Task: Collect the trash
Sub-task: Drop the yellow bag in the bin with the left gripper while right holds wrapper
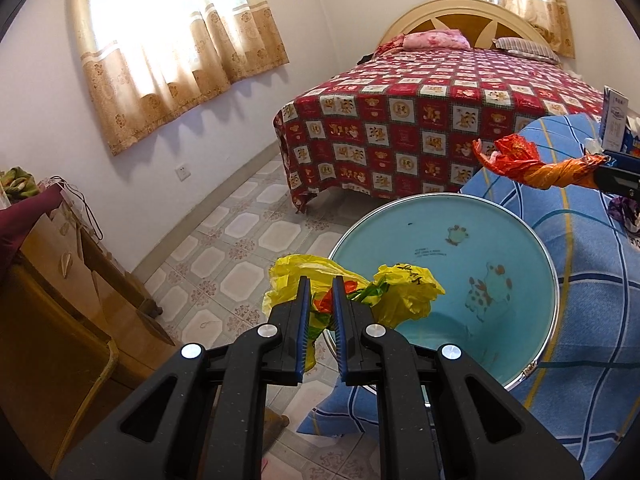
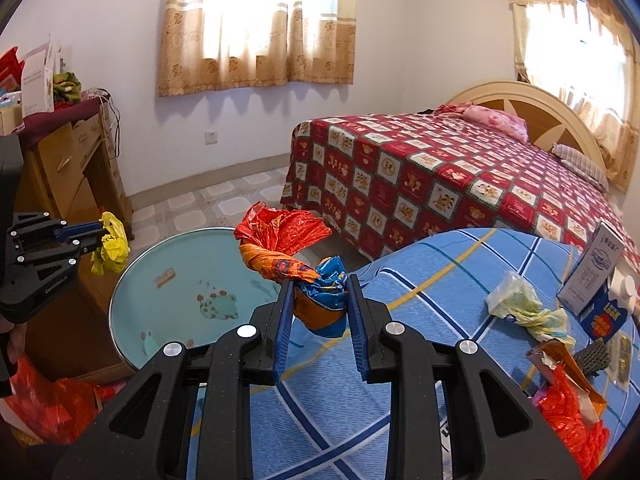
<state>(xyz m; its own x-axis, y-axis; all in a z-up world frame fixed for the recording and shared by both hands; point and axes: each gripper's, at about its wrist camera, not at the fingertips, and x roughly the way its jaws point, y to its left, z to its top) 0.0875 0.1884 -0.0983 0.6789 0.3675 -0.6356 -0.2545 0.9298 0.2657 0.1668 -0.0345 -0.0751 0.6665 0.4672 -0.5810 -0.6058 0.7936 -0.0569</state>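
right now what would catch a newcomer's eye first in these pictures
The left gripper is clamped on a yellow plastic bag at the rim of a round blue basin. The right gripper pinches a twisted orange wrapper above the blue checked cloth. Behind them stands a bed with a red patterned cover.

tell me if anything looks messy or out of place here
Yes. Wrappers litter the blue cloth: a pale crumpled bag, a torn orange packet, and a box leaning on a carton. The basin is empty; both grippers hold crumpled bags.
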